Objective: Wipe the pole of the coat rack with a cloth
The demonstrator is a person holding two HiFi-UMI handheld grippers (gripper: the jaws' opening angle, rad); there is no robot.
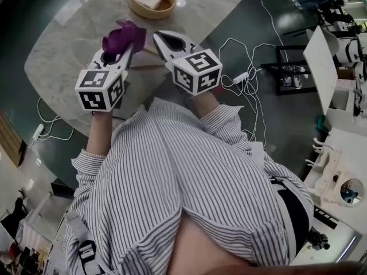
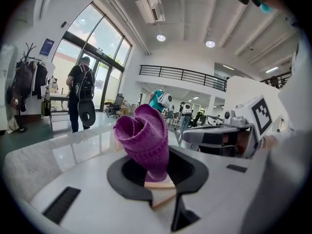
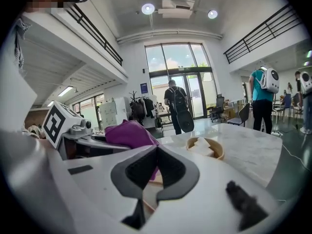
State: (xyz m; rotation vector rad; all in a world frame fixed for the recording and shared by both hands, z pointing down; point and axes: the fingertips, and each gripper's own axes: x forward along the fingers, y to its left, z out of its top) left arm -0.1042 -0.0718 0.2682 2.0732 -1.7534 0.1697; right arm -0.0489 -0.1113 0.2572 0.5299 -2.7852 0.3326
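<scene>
two grippers hang side by side over the marble table, and only your left gripper carries anything: its jaws are clamped on the lower end of the cloth. the cloth is purple, a ribbed knit, rolled into a loose fold that stands up out of the dark pads. in the head view its long axis runs forward past the jaw tips, toward the round wooden bowl on the far side of the table. your right gripper is clenched on nothing, its pads meeting at the tip, just beside the left one with the cloth off to its left. the coat rack stands upright well apart from you, near the tall windows, hung with dark clothes; its pole is too small to make out.
</scene>
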